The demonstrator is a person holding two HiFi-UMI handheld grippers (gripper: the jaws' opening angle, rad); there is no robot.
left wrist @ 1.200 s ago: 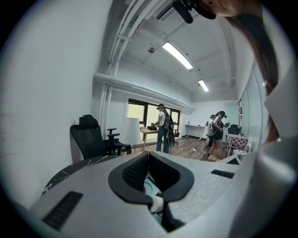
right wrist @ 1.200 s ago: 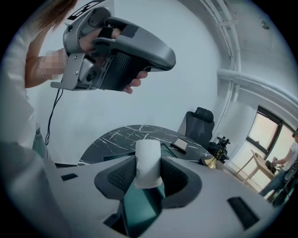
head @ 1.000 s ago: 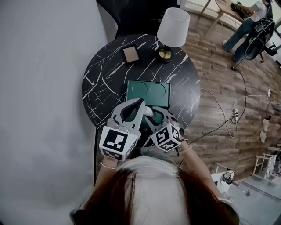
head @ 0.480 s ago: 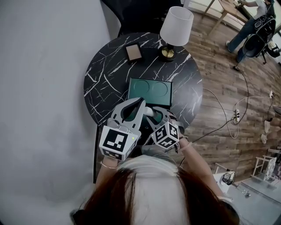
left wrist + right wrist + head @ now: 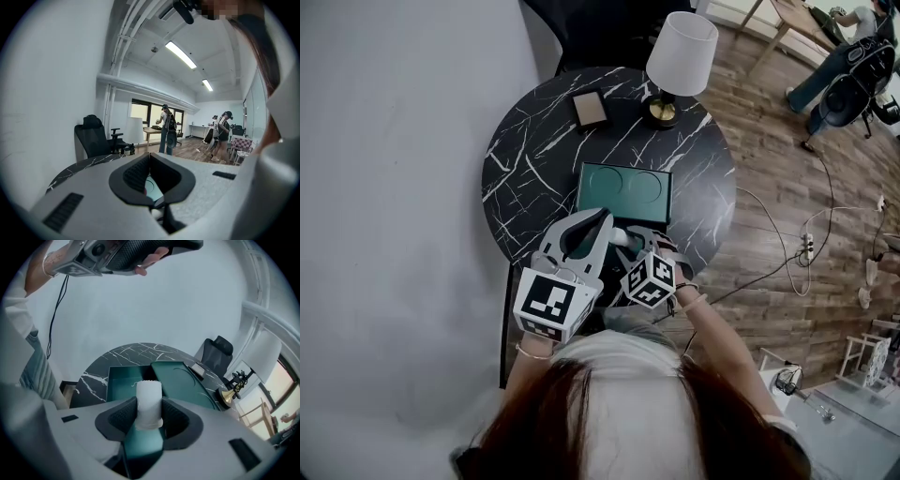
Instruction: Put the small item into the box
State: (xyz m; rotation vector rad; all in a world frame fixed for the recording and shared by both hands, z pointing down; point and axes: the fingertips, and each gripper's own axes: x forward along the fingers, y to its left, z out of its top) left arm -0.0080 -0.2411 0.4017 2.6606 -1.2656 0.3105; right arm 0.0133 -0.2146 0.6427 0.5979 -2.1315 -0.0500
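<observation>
Gripping the small white item (image 5: 148, 401) between widely parted jaws, the right hand-held gripper (image 5: 149, 414) hovers over the open green box (image 5: 123, 380), mid-frame on the black marble bench (image 5: 530, 159). Just left of it, the left hand-held gripper (image 5: 601, 221) is closed and empty.

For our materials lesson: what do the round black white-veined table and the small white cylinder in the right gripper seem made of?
Round black table: smooth marble or marble-look laminate, given its white veins.
Small white cylinder: matte, perhaps paper or foam; crimped top edge.
</observation>
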